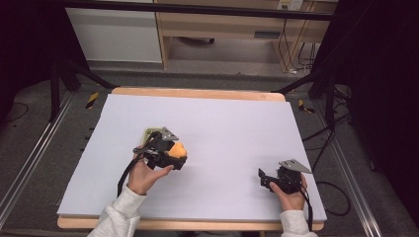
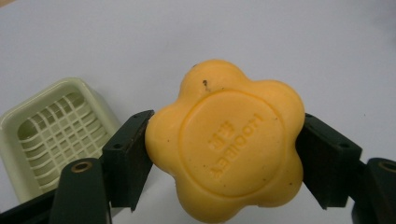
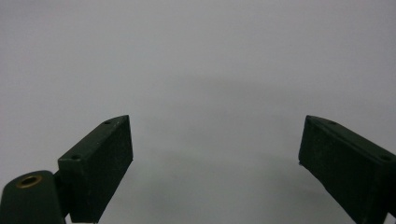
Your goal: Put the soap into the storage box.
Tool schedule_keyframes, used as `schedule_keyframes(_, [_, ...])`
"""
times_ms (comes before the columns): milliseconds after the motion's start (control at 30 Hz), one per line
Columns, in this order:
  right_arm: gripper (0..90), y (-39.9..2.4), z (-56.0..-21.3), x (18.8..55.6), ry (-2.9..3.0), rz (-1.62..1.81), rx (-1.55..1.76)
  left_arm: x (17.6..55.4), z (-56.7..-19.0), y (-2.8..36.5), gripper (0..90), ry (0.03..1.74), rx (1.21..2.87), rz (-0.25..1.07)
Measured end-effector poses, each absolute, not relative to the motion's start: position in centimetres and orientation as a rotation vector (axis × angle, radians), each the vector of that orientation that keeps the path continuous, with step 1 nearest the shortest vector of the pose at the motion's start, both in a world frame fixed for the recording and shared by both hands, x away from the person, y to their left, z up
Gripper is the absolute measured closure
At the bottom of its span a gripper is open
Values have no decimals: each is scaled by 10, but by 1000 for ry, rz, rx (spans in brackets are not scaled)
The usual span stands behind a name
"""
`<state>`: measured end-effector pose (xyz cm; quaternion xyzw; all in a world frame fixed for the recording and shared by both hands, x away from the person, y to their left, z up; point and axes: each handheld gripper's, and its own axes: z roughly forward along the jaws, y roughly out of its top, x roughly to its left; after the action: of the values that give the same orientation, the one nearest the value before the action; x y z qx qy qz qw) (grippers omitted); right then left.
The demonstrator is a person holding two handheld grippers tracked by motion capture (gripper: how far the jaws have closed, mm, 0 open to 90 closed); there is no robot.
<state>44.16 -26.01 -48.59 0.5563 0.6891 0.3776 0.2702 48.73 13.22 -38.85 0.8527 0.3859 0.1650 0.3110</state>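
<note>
High view: we see the left gripper (image 1: 174, 154) over the left half of the pale table (image 1: 232, 128), an orange soap (image 1: 178, 149) in its jaws, and a pale green soap dish (image 1: 151, 133) just behind it, partly hidden. The right gripper (image 1: 264, 178) sits low near the table's right front, well apart from the soap.

Left gripper view: here we get detail the high view lacks. The soap (image 2: 229, 149) is flower-shaped with stamped lettering, pinched between both pads (image 2: 128, 158), one on each side, held clear of the table. The soap dish (image 2: 56, 130) has a slatted grid inside, empty, lying beside the left jaw.

Right gripper view: we see the jaws spread wide with nothing between them, just bare table (image 3: 210, 70).
</note>
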Motion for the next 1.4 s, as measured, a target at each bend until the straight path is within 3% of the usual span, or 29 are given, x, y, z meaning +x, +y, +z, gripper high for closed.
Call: schedule_keyframes(1400, [107,-259,-486,442,1875,1007,1490,529,-391,191,264,1242,2159,524])
